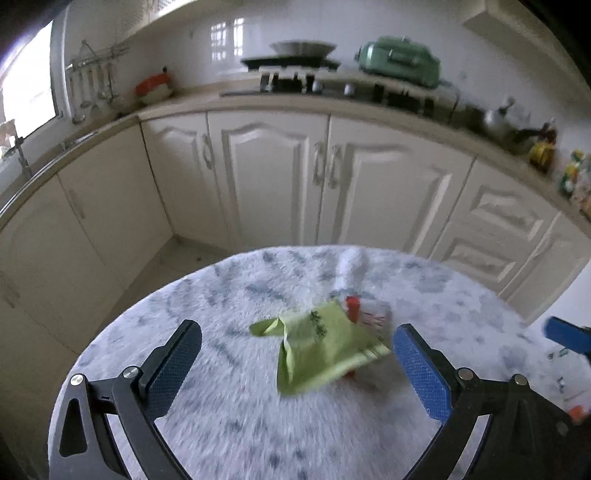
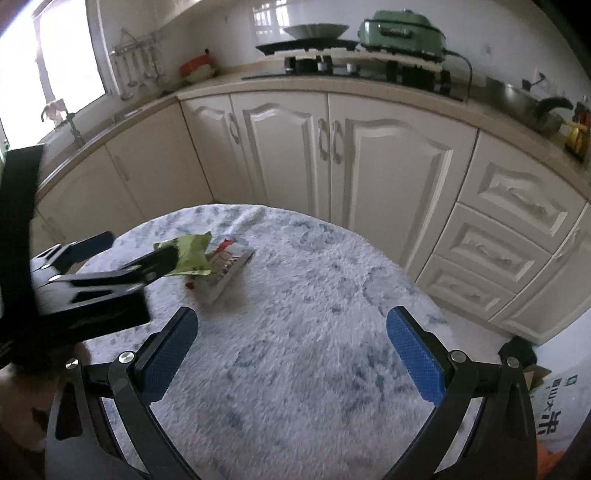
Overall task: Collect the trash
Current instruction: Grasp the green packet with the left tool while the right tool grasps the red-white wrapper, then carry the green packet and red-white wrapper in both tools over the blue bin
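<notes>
A crumpled green wrapper [image 1: 321, 343] lies on the round table's fuzzy white-grey cover [image 1: 229, 413], partly on top of a clear packet with red print [image 1: 373, 317]. My left gripper [image 1: 299, 369] is open, its blue pads on either side of the wrapper's near edge and not touching it. In the right wrist view the green wrapper [image 2: 192, 254] and the packet [image 2: 229, 269] sit at the table's left, with the left gripper [image 2: 129, 254] reaching in over them. My right gripper [image 2: 291, 356] stands open over bare cover [image 2: 314, 332], holding nothing.
White kitchen cabinets [image 2: 295, 147] curve behind the table, with a counter, a stove [image 2: 306, 46] and a green appliance [image 2: 402, 31] above. A printed sack [image 2: 554, 410] stands on the floor at the lower right. One blue finger of the right gripper [image 1: 565, 336] shows at the right edge.
</notes>
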Demonstrator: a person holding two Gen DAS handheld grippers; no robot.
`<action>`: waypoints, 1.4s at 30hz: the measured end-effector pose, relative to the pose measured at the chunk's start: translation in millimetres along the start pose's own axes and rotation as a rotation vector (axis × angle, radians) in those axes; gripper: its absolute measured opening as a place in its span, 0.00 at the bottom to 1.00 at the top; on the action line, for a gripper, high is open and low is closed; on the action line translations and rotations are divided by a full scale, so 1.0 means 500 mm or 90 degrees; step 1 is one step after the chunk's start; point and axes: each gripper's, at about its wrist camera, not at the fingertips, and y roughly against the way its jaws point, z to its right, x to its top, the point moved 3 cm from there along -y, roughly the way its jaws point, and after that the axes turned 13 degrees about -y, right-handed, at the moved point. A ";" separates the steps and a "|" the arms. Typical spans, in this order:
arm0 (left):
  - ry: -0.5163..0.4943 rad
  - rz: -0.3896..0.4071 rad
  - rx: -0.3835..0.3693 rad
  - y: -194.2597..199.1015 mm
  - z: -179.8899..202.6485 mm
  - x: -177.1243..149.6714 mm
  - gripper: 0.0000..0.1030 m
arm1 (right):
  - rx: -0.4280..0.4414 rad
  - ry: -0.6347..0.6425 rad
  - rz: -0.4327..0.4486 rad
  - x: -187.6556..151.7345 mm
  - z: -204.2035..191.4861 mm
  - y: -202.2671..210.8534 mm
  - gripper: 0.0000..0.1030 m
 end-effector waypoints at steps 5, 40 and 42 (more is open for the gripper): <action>0.020 -0.033 -0.068 -0.100 -0.015 0.014 0.62 | 0.009 0.005 -0.008 0.007 -0.008 -0.023 1.00; 0.082 0.042 0.013 0.080 -0.106 -0.095 0.29 | 0.064 0.032 -0.058 -0.068 -0.118 -0.106 0.16; 0.078 0.049 0.009 0.115 -0.090 -0.113 0.30 | 0.082 0.013 -0.051 -0.081 -0.095 -0.067 0.16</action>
